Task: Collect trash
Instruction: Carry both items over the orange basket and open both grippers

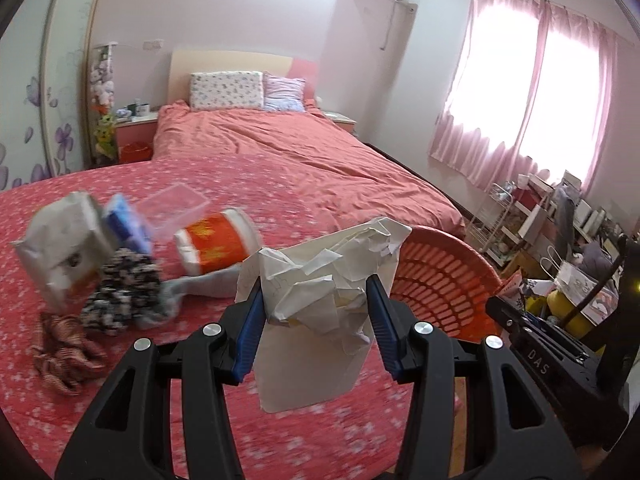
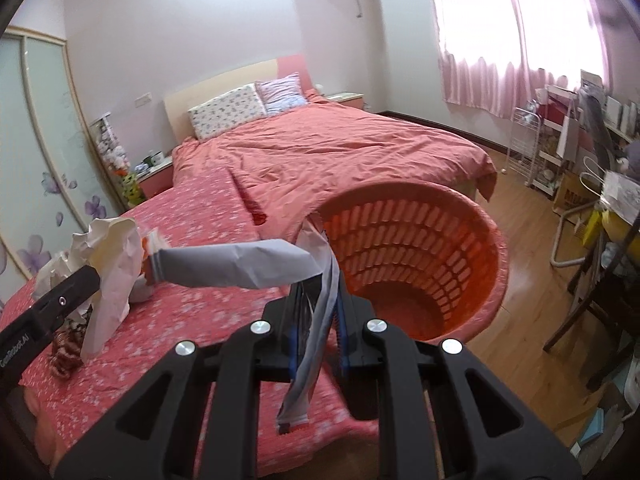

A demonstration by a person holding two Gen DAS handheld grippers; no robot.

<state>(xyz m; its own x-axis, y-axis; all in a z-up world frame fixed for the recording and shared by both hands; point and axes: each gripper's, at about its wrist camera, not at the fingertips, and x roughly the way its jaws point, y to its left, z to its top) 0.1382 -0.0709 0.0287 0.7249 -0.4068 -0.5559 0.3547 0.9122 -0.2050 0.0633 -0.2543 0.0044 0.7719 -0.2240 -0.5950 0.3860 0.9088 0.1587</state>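
Clearly, crumpled paper [image 1: 320, 280] is clamped between the half-spread left gripper [image 1: 316, 320], while a grey wrapper [image 2: 240, 264] is pinched by the nearly closed right gripper [image 2: 316, 332], just before the orange basket [image 2: 480, 216].

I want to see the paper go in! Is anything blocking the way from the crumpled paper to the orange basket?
Nothing visible blocks it. The left gripper holds the paper just beside the basket, whose mouth is open. The right gripper holds a grey wrapper nearby, at the rim.
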